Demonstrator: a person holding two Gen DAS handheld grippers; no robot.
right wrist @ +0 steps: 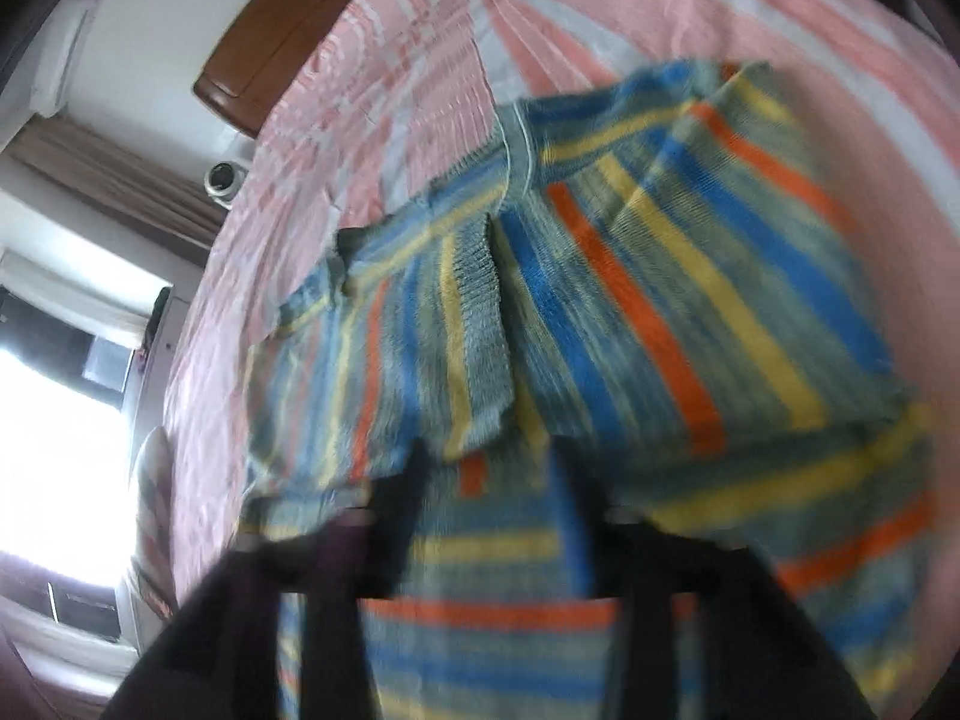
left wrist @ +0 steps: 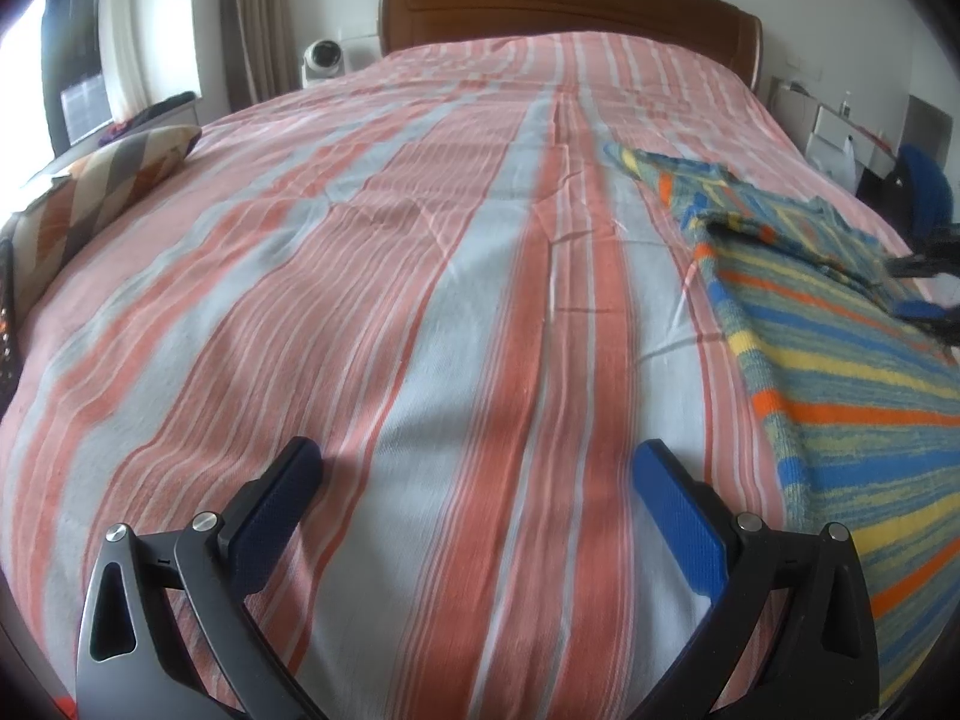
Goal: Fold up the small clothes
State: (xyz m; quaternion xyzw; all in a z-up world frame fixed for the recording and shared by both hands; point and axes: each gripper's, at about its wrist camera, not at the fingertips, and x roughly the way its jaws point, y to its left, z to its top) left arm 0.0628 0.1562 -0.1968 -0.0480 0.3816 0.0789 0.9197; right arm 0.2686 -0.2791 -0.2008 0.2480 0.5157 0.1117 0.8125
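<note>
Left side: diamond-pattern pillow point(left wrist: 102, 180) at bed edge, clear of work area. Left gripper point(left wrist: 474, 516) hovers over bare striped bedspread point(left wrist: 384, 276), jaws wide apart, nothing between; likely waiting its turn. Broad open cloth ahead, room to lay folds. Right half: striped knit sweater point(left wrist: 840, 384) lies near right bed edge, sleeve folded over body. Right gripper point(right wrist: 486, 468) over sweater near ribbed cuff point(right wrist: 480, 324), jaws parted, blurred; no cloth visibly pinched. Little margin before right edge. Far: wooden headboard point(left wrist: 564, 6).

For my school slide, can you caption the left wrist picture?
Open left gripper hovers over a pink striped bedspread, beside a colourful striped knit top.
</note>
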